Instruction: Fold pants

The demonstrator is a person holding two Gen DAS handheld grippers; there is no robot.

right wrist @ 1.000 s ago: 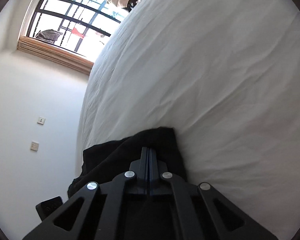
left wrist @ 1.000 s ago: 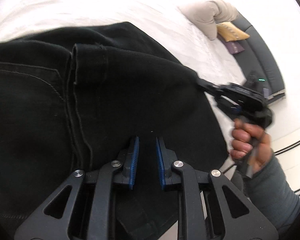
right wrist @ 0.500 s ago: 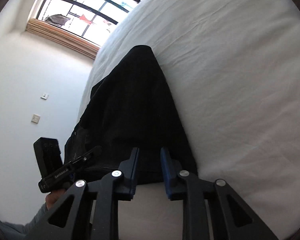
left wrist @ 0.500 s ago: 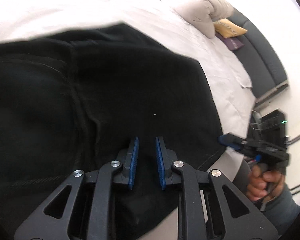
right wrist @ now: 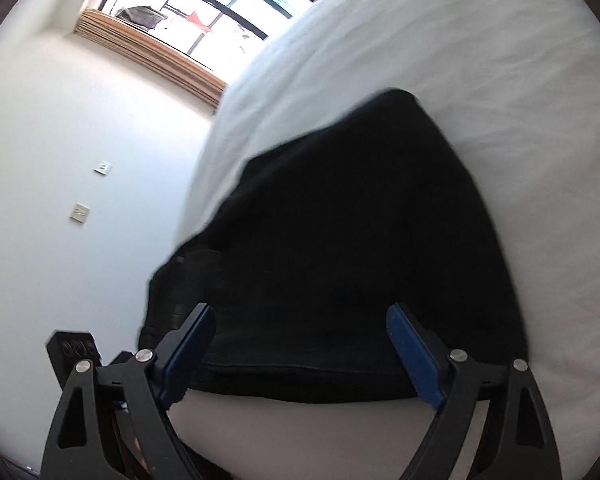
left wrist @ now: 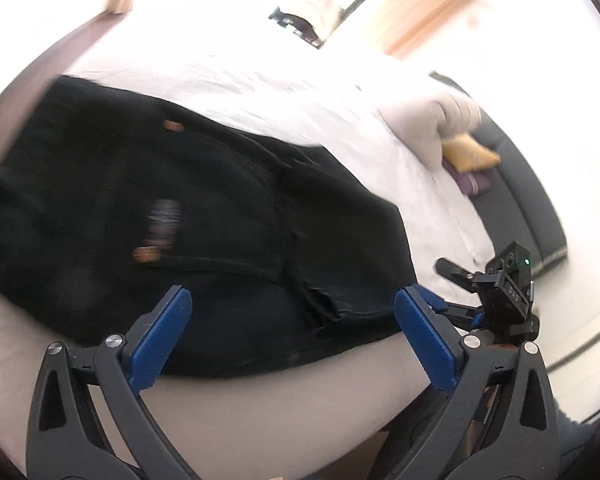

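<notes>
Black pants (left wrist: 204,216) lie folded at the bed's (left wrist: 300,116) near edge, w/ nothing gripping them. Left tool (left wrist: 292,320) and right tool (right wrist: 300,344) both gape wide, just off that edge — probably clear of the cloth so the fold isn't dragged.

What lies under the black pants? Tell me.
The black pants lie folded on the white bed sheet, which shows all around them. Whatever sits directly beneath the fabric is covered. Both grippers hover open, off the cloth.
</notes>
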